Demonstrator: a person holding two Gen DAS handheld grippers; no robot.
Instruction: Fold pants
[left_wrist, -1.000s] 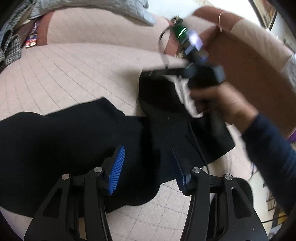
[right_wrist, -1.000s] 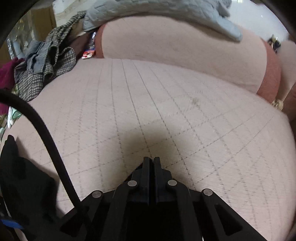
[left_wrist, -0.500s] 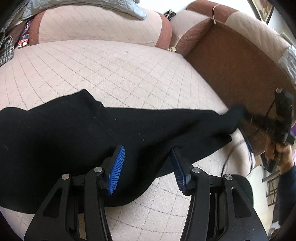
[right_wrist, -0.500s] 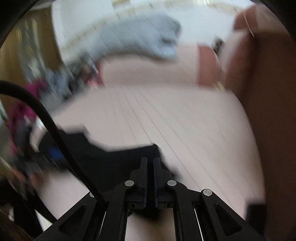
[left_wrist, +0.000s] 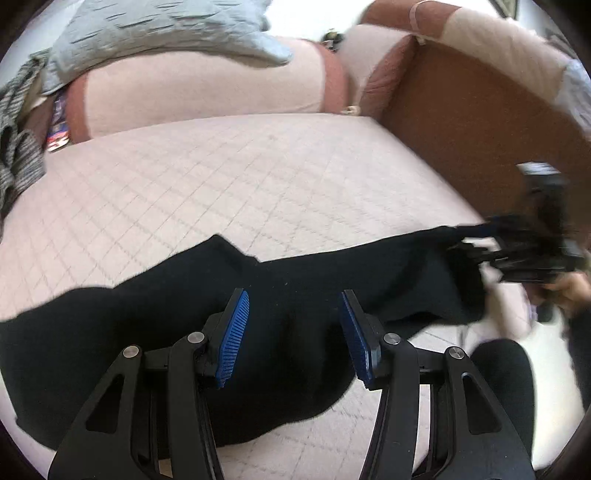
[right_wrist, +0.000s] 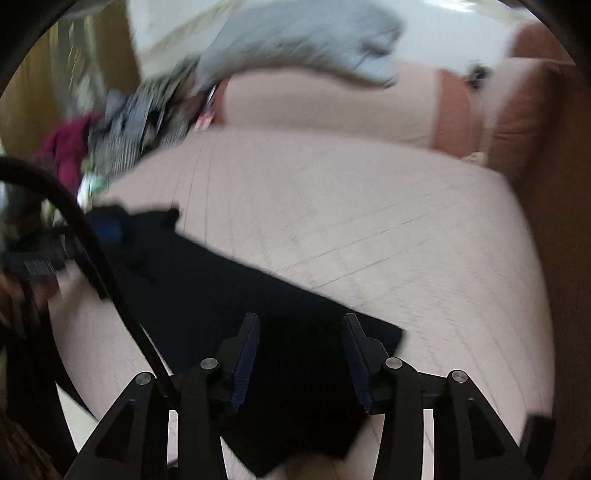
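Note:
Black pants (left_wrist: 147, 332) lie stretched across the quilted pink sofa seat (left_wrist: 221, 177). My left gripper (left_wrist: 293, 332) hovers open over their middle, blue pads apart with nothing pinched. In the right wrist view the hem end of a pant leg (right_wrist: 207, 280) lies flat on the seat under my right gripper (right_wrist: 301, 358). Its jaws are opening, and the cloth is beneath the pads, not pressed by them. From the left wrist view the right gripper (left_wrist: 458, 238) is a blur at the pants' right end, carried by a hand (left_wrist: 569, 291).
A grey quilted blanket (left_wrist: 166, 33) drapes the back cushion. A heap of clothes (right_wrist: 140, 122) sits at the sofa's left end. The brown armrest (left_wrist: 461, 122) walls the right side. A black cable (right_wrist: 92, 258) crosses the right wrist view. A person's dark-clad knee (left_wrist: 506, 373) is at the seat's front.
The right gripper swept from over the seat to the right, drawing the folded-over pant leg out straight, and its jaws went from shut to apart. The left gripper stayed open over the pants.

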